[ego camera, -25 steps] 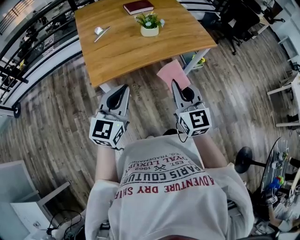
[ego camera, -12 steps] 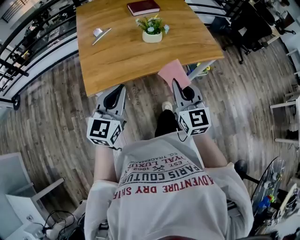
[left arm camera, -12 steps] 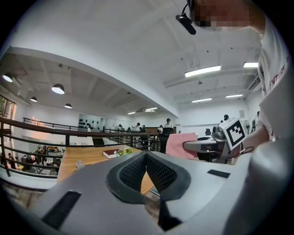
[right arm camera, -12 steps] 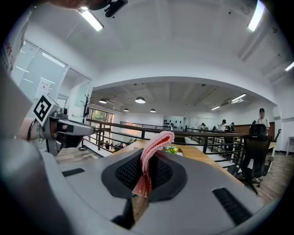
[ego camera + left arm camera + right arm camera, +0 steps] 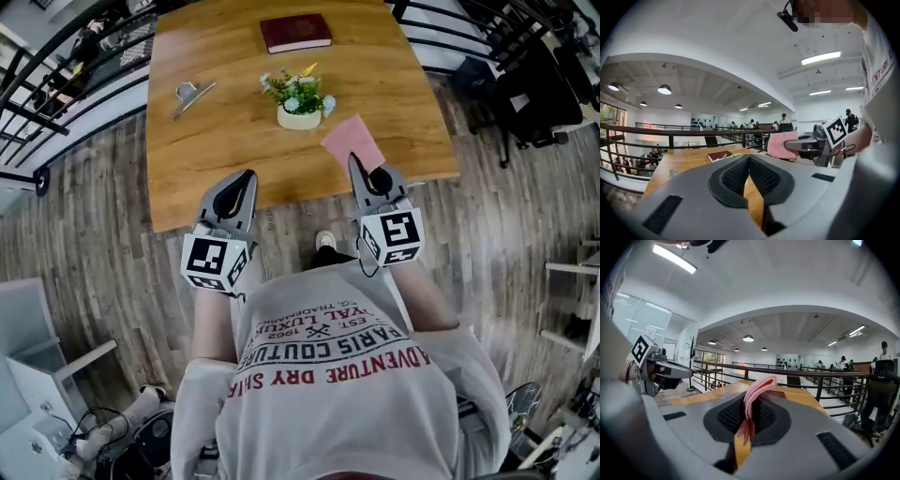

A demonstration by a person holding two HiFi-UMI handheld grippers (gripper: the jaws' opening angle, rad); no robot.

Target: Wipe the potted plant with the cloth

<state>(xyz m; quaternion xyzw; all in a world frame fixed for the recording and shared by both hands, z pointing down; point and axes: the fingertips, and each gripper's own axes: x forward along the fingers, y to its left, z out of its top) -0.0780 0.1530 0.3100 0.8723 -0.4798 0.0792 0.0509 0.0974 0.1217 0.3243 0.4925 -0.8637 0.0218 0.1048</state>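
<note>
Over the near edge of the wooden table (image 5: 216, 150), the right gripper (image 5: 356, 167) is clamped on the pink cloth (image 5: 352, 142), with a fold pinched upright between the pads and the rest fanned out ahead of the tips. Beside it, the left gripper (image 5: 246, 180) is clenched on nothing at all, its pads meeting with only tabletop beyond. And the potted plant (image 5: 299, 97)? It's standing upright in its little cream pot, mid-table, just beyond the cloth and to its left. Close, but there's clear wood between them and no contact. So here's the score: cloth in hand, that part's sorted, but by my reckoning the wiping itself hasn't begun. What's left is the whole job proper: bring the cloth onto the plant and rub it over, perhaps with the empty left claw steadying the pot. A dark red book (image 5: 295, 32) and a metal clip (image 5: 192, 94) sit farther off, out of the way.
</note>
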